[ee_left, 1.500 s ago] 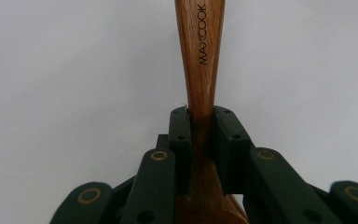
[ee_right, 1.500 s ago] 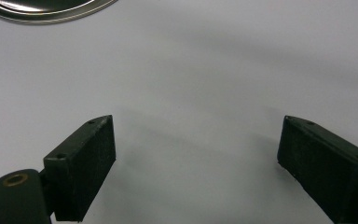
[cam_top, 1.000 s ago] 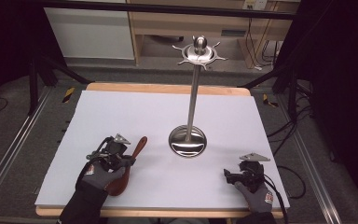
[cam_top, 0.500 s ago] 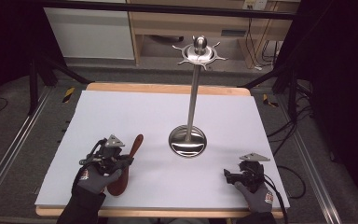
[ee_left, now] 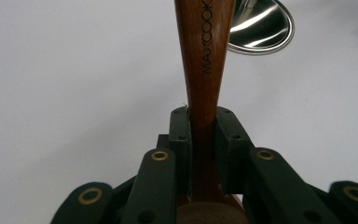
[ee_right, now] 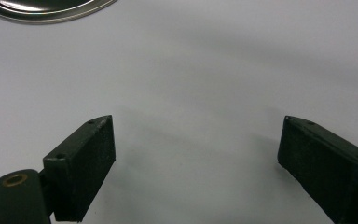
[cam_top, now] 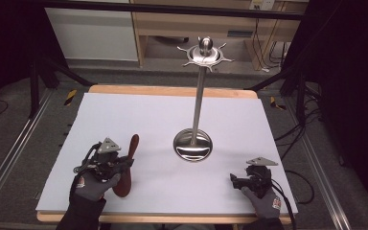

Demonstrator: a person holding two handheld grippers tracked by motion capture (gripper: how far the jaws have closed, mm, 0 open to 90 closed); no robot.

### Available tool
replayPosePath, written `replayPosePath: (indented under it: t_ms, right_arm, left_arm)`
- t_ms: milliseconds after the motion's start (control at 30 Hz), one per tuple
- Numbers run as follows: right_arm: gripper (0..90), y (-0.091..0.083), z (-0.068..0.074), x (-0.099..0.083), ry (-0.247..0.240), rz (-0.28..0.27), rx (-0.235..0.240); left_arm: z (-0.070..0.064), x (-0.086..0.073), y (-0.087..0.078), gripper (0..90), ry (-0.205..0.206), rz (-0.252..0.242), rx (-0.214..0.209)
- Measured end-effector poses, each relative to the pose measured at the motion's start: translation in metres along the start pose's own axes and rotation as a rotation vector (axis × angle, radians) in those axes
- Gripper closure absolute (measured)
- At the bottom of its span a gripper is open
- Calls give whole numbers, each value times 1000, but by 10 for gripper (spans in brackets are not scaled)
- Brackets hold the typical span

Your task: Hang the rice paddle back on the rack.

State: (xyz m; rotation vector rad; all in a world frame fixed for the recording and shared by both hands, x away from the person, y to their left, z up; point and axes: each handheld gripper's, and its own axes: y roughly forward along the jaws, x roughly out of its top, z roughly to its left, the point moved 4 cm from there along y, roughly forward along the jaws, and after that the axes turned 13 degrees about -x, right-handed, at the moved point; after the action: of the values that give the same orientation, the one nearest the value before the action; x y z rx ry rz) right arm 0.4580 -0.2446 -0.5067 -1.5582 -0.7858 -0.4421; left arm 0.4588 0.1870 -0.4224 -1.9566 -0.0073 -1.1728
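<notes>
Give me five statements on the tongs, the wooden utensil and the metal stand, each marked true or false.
1. The left tongs are shut on the wooden utensil. True.
2. The right tongs hold the metal stand. False: they are open with nothing between them, over the white sheet.
3. The utensil's handle is printed MAXCOOK. True.
4. The stand lies on its side. False: it stands upright on its round base.
5. The utensil hangs from the stand's top hooks. False: it is low by the sheet, in the left tongs.
</notes>
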Motion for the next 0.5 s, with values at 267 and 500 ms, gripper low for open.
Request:
replayPosePath:
  t_ms: [267, 500]
  right_arm:
    - [115, 0, 0, 0, -1, -4, -1]
    - [114, 0, 0, 0, -1, -5, -1]
  left_arm:
    - [0, 3, -11, 776, 12, -73, 14]
    - [0, 6, -19, 776, 9, -145, 17]
